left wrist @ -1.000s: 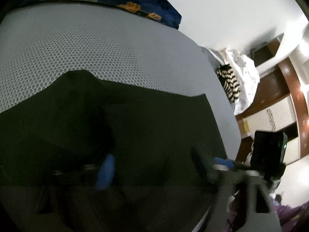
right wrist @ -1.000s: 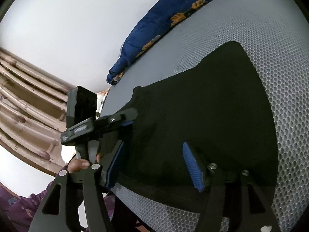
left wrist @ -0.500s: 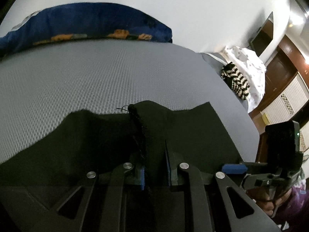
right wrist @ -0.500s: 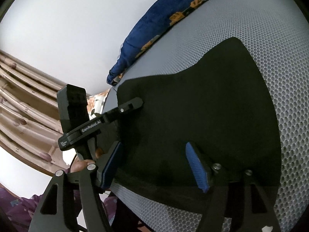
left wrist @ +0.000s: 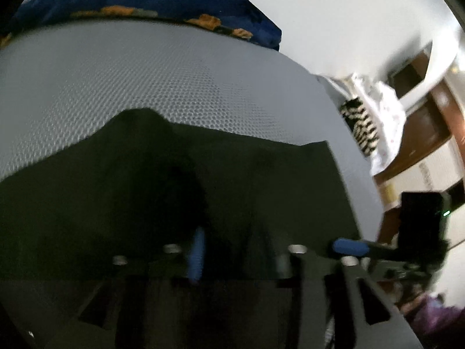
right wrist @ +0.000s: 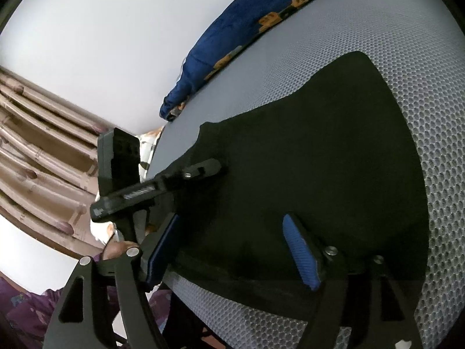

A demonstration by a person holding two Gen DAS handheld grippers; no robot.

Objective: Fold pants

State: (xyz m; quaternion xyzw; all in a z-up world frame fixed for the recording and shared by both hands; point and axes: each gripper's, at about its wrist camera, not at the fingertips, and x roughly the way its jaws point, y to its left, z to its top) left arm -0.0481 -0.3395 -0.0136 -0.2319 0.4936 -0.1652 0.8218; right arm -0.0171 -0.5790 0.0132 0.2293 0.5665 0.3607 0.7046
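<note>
A grey bumpy mat point(left wrist: 180, 87) lies under and ahead of the grippers. A blue blanket with orange shapes point(left wrist: 151, 3) sits at its far edge. A stripy cloth point(left wrist: 361, 128) lies far off right.

Black pants point(right wrist: 305, 174) lie flat on the grey mesh bed point(right wrist: 363, 43); right gripper point(right wrist: 232, 250) hovers with fingers spread over their near edge.

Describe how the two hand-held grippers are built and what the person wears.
Both are matte black. The right hand-held gripper has two fingers with ribbed blue pads, open triangular cut-outs and silver pivot bolts. The left hand-held gripper carries a boxy black block, white lettering too blurred to read, and blue pads. The person's sleeve is purple, patterned.
</note>
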